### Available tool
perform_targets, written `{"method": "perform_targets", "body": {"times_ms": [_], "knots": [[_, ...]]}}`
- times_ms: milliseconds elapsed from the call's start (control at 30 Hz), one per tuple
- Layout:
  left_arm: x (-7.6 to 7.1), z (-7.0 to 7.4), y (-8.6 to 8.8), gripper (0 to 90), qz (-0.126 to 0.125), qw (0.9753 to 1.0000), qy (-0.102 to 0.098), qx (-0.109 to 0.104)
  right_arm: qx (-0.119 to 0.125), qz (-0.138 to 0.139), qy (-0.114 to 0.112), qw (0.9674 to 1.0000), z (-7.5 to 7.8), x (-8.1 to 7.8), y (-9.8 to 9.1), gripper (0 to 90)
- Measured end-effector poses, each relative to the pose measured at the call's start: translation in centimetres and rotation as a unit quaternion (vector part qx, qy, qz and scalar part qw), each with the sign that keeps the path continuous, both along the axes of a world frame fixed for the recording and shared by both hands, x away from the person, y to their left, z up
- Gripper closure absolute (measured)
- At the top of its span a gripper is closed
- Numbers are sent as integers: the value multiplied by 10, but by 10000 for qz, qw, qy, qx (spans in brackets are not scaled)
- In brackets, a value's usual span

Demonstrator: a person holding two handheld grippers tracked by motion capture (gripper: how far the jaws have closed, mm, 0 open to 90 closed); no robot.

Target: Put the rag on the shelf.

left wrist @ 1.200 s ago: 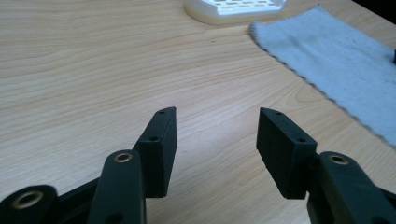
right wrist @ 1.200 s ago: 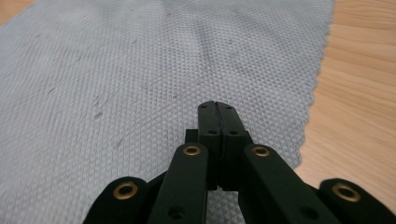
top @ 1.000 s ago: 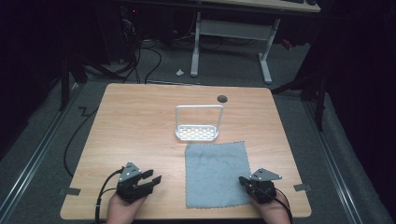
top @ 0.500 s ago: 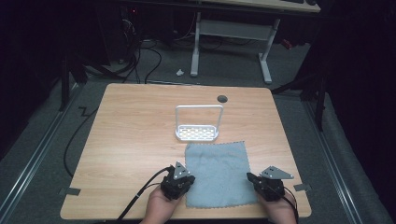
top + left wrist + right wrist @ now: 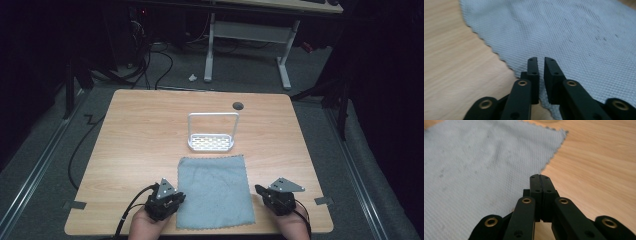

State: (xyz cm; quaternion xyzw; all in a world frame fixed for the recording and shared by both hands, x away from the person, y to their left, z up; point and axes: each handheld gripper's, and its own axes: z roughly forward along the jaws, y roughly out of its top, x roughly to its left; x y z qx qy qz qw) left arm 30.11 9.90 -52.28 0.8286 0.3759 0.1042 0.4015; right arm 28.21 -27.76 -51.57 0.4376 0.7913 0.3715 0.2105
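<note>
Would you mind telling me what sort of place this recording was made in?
Probably a lab or workshop set up for recording: a wooden table on grey carpet, loose cables on the floor behind, and a white-legged desk in a dark room.

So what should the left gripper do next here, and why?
Probably lower onto the cloth's near edge and pinch it. The left gripper sits over that edge, its jaws having just been opening, a narrow gap with nothing between them. The right gripper waits shut beside the opposite edge.

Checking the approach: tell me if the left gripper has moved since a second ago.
Yes. The left gripper slid right across the wooden table to the grey woven cloth's left edge; its jaws have just been opening slightly.
</note>
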Motion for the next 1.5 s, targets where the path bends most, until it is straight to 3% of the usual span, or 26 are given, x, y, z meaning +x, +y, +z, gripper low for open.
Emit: {"method": "perform_targets", "body": {"times_ms": [33, 67, 100, 133, 200, 333, 400, 533, 567, 633, 700, 733, 800, 833, 867, 900, 1000, 1100, 1367, 1433, 1500], "knots": [[0, 0, 0, 777, 0, 10000, 0, 0, 0, 0, 0, 10000, 0, 0, 0, 900], [14, 5, 1, 755, 148, 9998, -20, -126, 155, 56, 52, 9998, 1, 9, 9, 900], [14, 5, 1, 740, 148, 9998, -20, -126, 155, 56, 52, 9998, 1, 9, 9, 900], [29, 7, -5, 720, 222, 9997, -69, -79, 21, 87, 26, 10000, 2, 19, 19, 900], [43, 8, -13, 711, 254, 9996, -122, 73, -79, 116, 65, 9999, 1, 34, 28, 900], [53, 5, -22, 728, 200, 9993, -104, 299, -276, 39, 227, 9994, -8, 58, 39, 900], [54, -2, -24, 729, 183, 9988, -49, 446, -323, 75, 243, 9992, -12, 61, 40, 900], [47, -3, -20, 752, 140, 9990, -81, 406, -335, 164, 308, 9988, -10, 55, 40, 900], [37, -3, -17, 752, 35, 9988, -118, 474, -243, 274, 415, 9985, -10, 42, 39, 900], [31, -3, -15, 752, -4, 9989, -92, 452, -223, 342, 445, 9982, -9, 36, 38, 900], [11, -4, -7, 752, -168, 9993, -71, 325, -232, 575, 470, 9970, -9, 11, 38, 897], [11, -4, -7, 750, -168, 9993, -71, 325, -232, 575, 470, 9970, -9, 11, 38, 897], [6, -4, -3, 711, -147, 9996, -32, 256, -181, 646, 400, 9969, -9, -3, 37, 875], [11, -1, 3, 689, 111, 9997, -169, 151, -100, 657, 347, 9972, -8, -5, 36, 870], [11, -1, 3, 682, 111, 9997, -169, 151, -100, 657, 347, 9972, -8, -5, 36, 870], [26, 1, 7, 668, 384, 9991, -165, -10, 0, 568, 215, 9982, -3, -3, 34, 869], [46, -2, 6, 661, 617, 9979, -191, 2, 48, 467, 150, 9988, -4, 0, 32, 865], [61, -9, -1, 687, 561, 9984, -64, 33, -45, 459, 153, 9988, -8, 1, 31, 855], [58, -11, -3, 793, 438, 9989, -191, 8, 48, 310, 53, 9995, -8, 1, 25, 811], [57, -11, -4, 846, 376, 9990, -222, 64, 142, 144, 58, 9998, -8, 4, 26, 746], [58, -11, -4, 863, 363, 9992, -149, -11, 266, -45, 46, 9996, -7, 10, 26, 719]]}}
